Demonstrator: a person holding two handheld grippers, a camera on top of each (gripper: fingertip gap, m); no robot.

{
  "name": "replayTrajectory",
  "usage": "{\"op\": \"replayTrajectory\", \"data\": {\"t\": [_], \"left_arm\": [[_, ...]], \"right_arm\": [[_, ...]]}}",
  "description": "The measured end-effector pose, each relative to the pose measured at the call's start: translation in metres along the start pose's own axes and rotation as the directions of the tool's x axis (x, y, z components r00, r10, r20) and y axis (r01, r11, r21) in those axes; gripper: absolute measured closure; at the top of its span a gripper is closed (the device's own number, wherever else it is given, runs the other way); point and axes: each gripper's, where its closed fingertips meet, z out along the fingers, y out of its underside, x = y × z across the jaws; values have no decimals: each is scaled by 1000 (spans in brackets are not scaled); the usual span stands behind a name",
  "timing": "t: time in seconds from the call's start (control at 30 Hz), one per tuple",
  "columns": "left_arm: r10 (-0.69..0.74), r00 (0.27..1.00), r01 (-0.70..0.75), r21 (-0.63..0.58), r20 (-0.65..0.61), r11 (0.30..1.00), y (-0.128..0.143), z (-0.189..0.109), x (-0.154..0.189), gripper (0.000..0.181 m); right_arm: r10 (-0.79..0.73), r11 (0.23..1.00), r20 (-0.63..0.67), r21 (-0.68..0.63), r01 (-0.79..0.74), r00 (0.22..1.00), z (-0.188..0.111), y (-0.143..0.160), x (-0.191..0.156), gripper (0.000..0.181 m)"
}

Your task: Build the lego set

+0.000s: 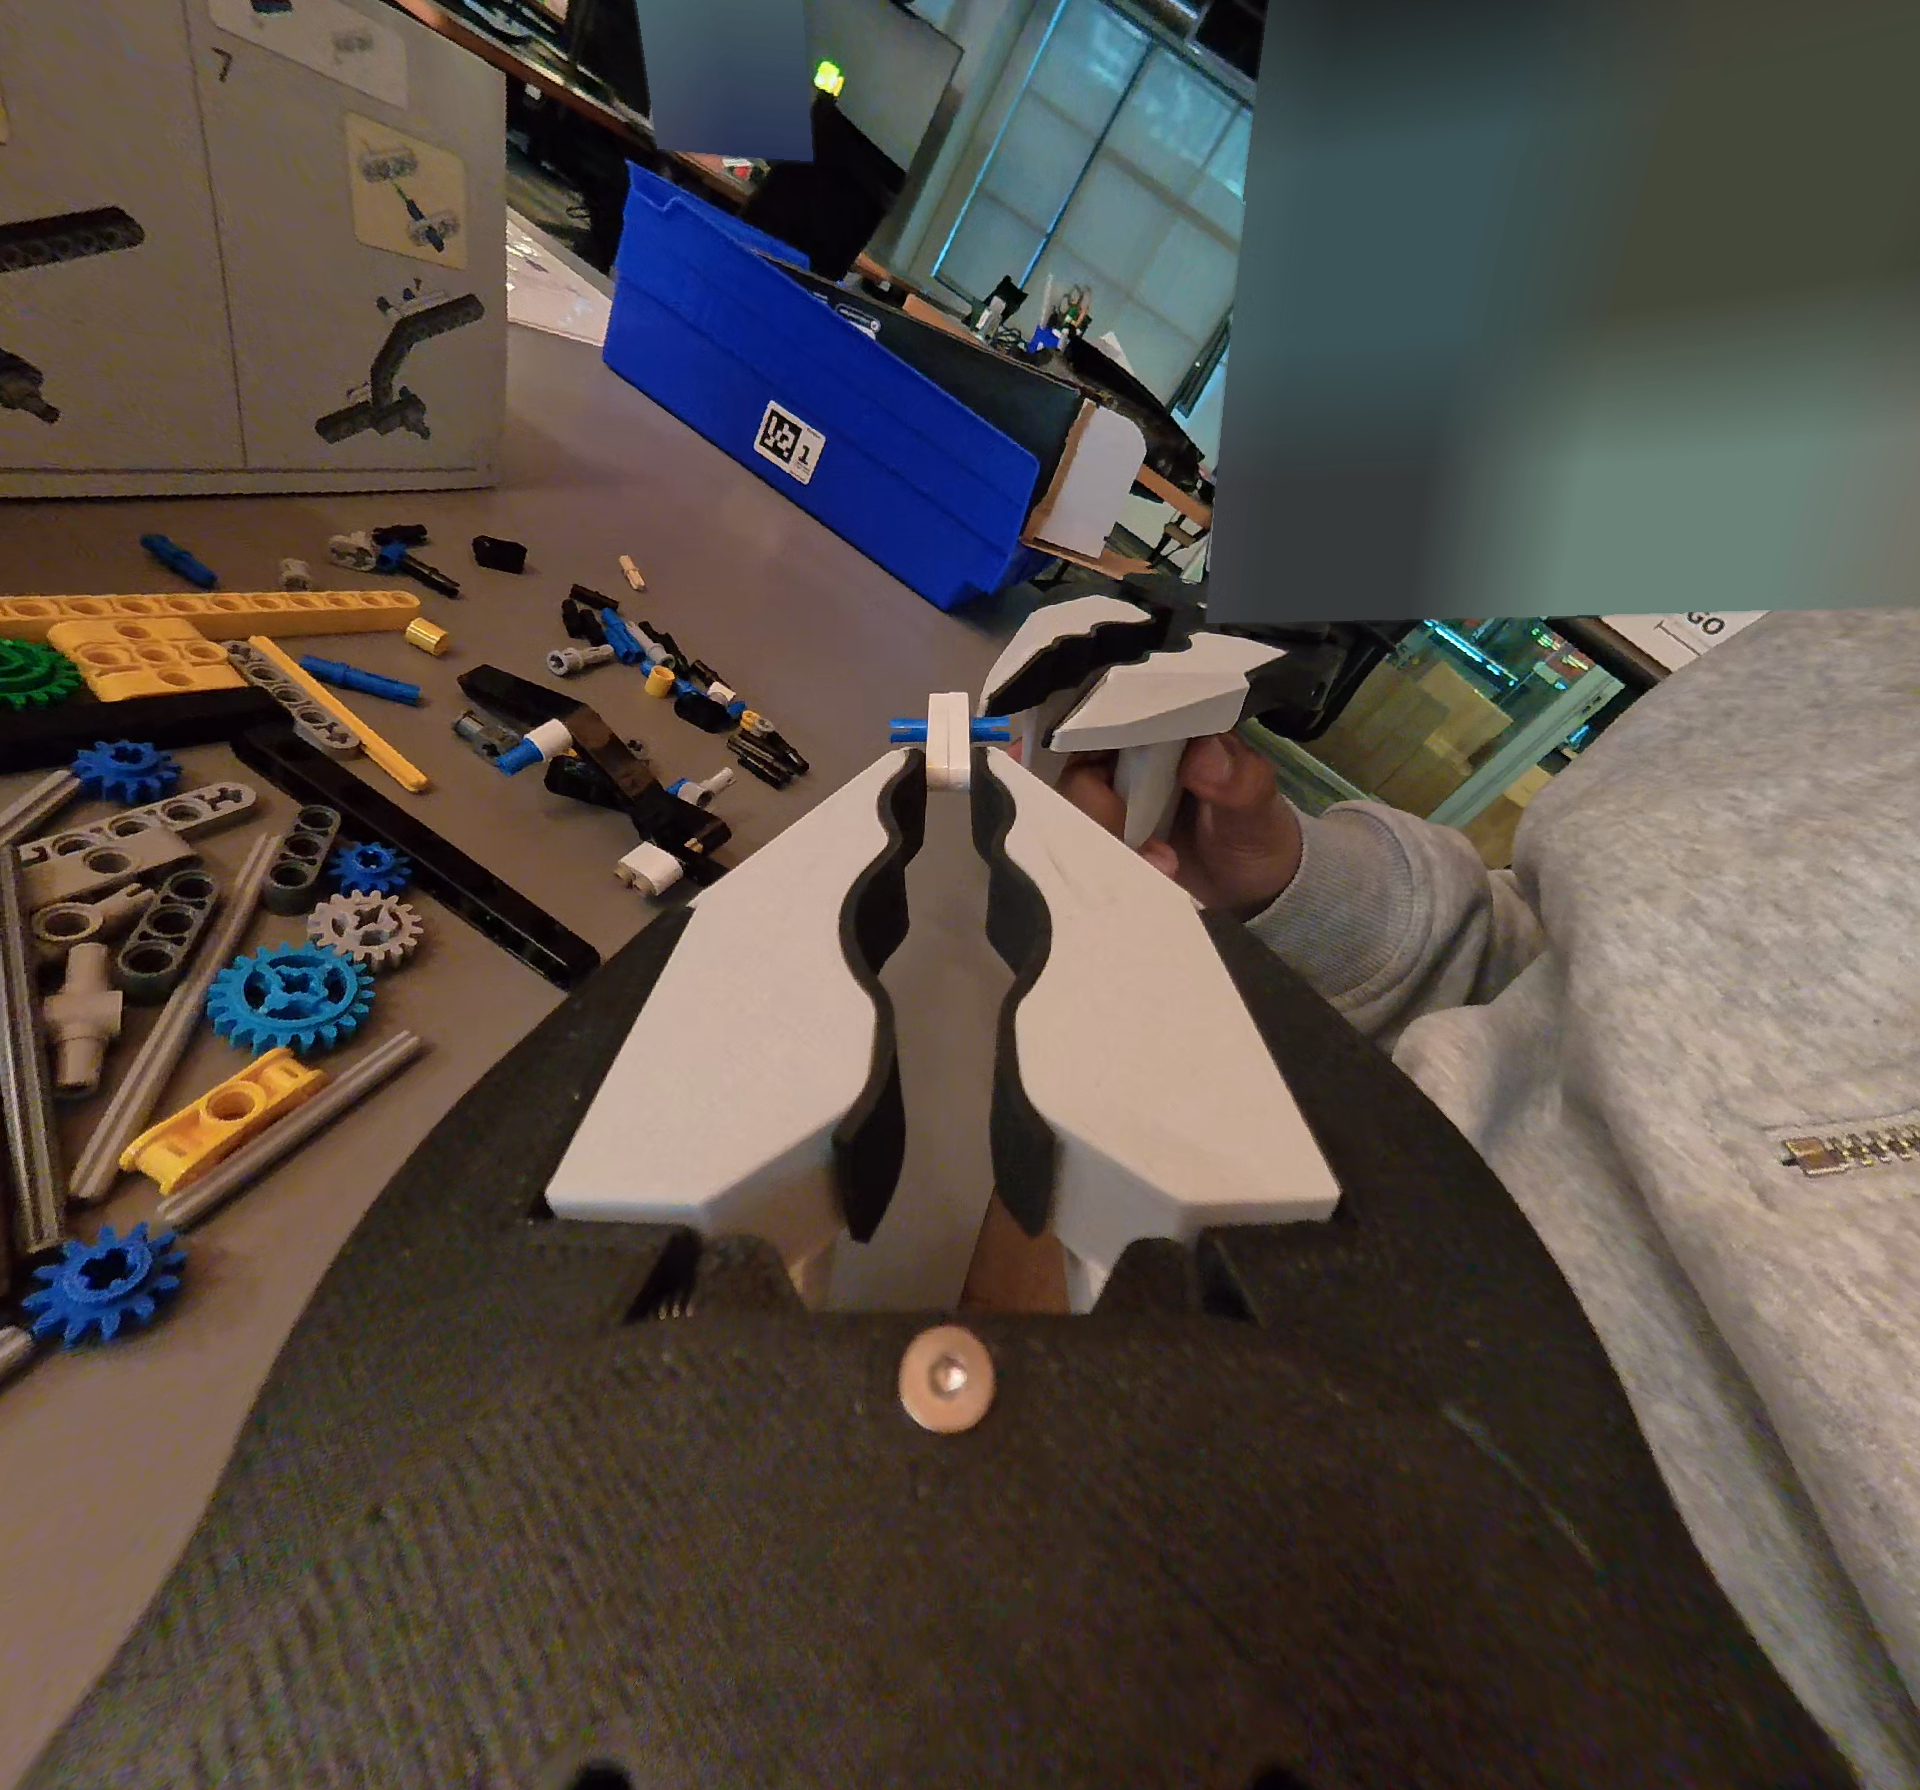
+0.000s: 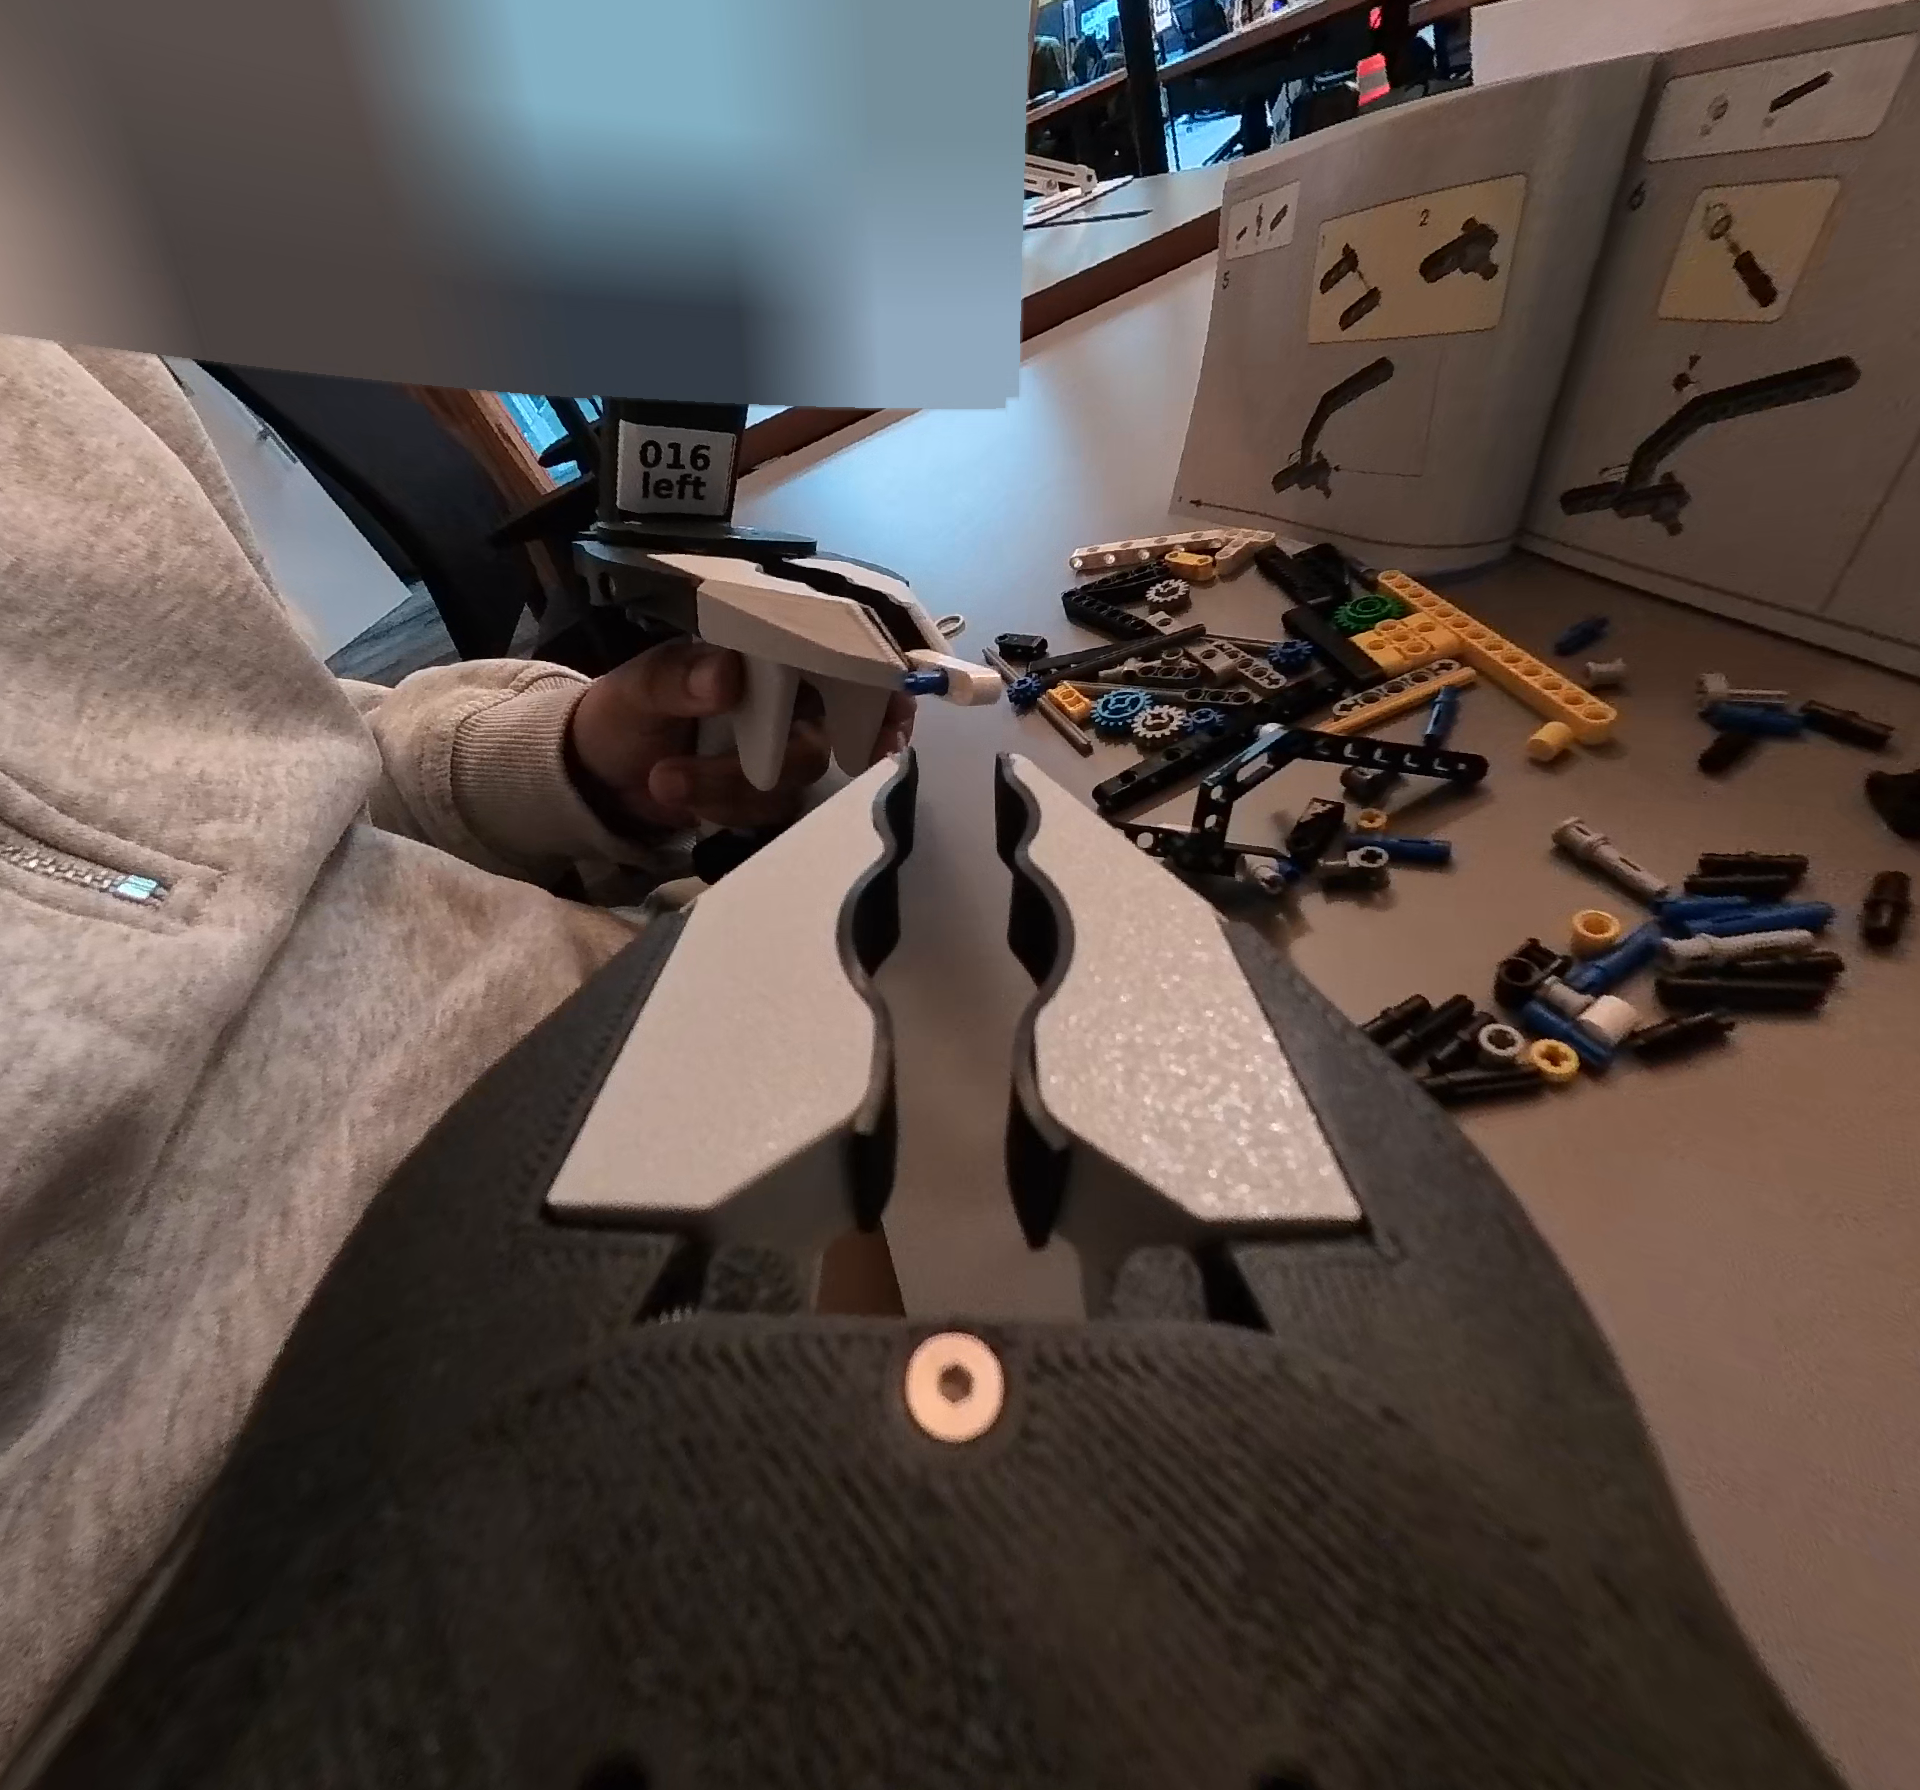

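Lego piece in question, a small white plastic connector [image 1: 948, 741] with a blue pin [image 1: 906, 728] through it, sits pinched at the very tips of the left gripper [image 1: 948, 753], raised off the grey tabletop [image 1: 852, 577]. We note the jaws narrowed onto it, blue pin ends sticking out either side. In the right wrist view the same white connector [image 2: 961, 682] pokes out past the left gripper's tips [image 2: 935, 675], with a person's hand [image 2: 675, 732] in a grey sweatshirt sleeve wrapped round the trigger grip.

Right gripper [image 2: 956, 774]: we see a clear gap between its fingers and nothing between them. In the left wrist view it [image 1: 1023, 691] hangs just beside the held connector; we cannot tell from here whether they touch.

Loose parts lie scattered over the surface toward its far side: a long yellow holed beam [image 2: 1496, 654], a green gear [image 2: 1366, 610] on a yellow block, blue gears [image 1: 289, 997], grey axles [image 1: 171, 1018], black beams [image 2: 1288, 753], plus a spread of small blue and black pins [image 2: 1714, 930]. An open grey instruction booklet [image 2: 1538, 317] stands propped behind the pile. A blue plastic bin [image 1: 810, 421] carrying a square marker tag rests farther back on the surface.
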Motion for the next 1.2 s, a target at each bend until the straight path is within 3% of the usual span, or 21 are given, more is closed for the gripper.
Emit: {"op": "replayTrajectory", "data": {"t": [0.6, 0.93, 1.03, 1.2], "left_arm": [[-2, 1000, 2, 0, 8, 1000, 0, 0, -1, 175], [22, 996, -25, 31, 83, 999, -3, 1, -7, 175], [15, 995, -17, 19, 98, 1000, -1, 3, -10, 175], [20, 994, -24, 34, 106, 999, -2, 3, -9, 175]], "right_arm": [[-1, 1000, 0, 7, 1, 1000, -1, -2, 0, 171], [124, 987, -14, 108, -121, 992, 13, -11, -4, 166], [54, 995, -70, 93, -47, 996, 15, -9, -3, 166], [-271, 958, -248, 22, 285, 930, 12, -14, -2, 173]]}}
